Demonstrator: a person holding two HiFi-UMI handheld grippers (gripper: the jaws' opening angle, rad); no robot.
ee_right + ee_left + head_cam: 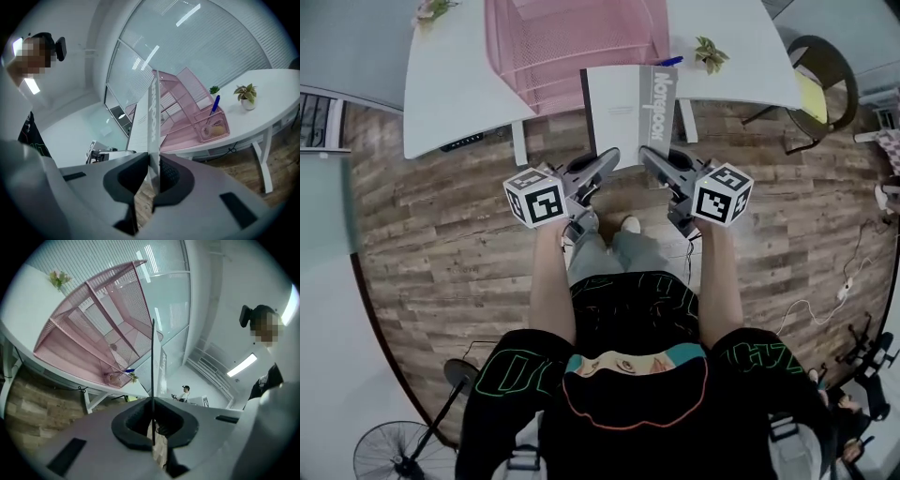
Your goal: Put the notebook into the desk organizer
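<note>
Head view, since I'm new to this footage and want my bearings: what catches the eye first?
A grey-and-white notebook is held up at the centre, with the left gripper and right gripper each having jaws shut on its near edge. Just beyond it, a pink mesh desk organizer stands on a white desk at the top of the view.

desk organizer (572, 37): top cut by frame edge | near corner behind notebook (619, 112)
</note>
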